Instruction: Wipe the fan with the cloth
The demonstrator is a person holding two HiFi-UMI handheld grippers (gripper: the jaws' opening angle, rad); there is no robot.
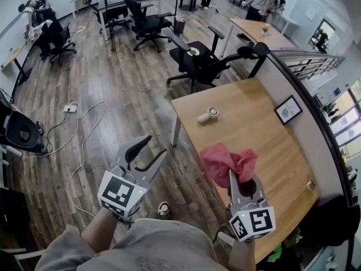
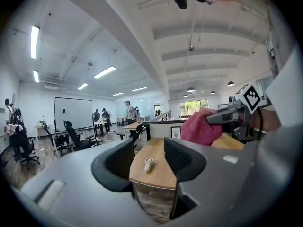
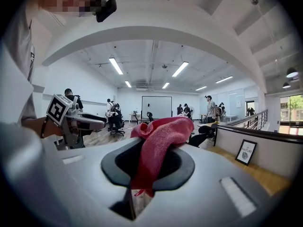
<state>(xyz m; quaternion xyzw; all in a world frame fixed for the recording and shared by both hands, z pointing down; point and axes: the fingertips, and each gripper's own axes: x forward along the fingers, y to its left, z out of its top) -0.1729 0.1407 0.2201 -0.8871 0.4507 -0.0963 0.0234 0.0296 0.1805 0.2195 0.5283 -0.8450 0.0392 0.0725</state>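
Observation:
A small white handheld fan [image 1: 207,115] lies on the wooden table [image 1: 254,129] toward its far left part; it also shows as a small white thing [image 2: 148,164] between the left jaws, far off. My right gripper [image 1: 240,176] is shut on a red cloth [image 1: 228,160] that bunches over its tips above the table's near left side. The cloth [image 3: 158,136] hangs down between the jaws of that gripper [image 3: 147,162]. My left gripper [image 1: 155,147] stands open and empty over the floor, left of the table. Nothing but air is between the jaws of the left gripper [image 2: 147,157].
A framed picture [image 1: 288,109] leans on the low partition along the table's right side. Black office chairs [image 1: 197,58] stand beyond the table's far end. Cables and a power strip [image 1: 70,108] lie on the wooden floor at left. People stand at desks far back.

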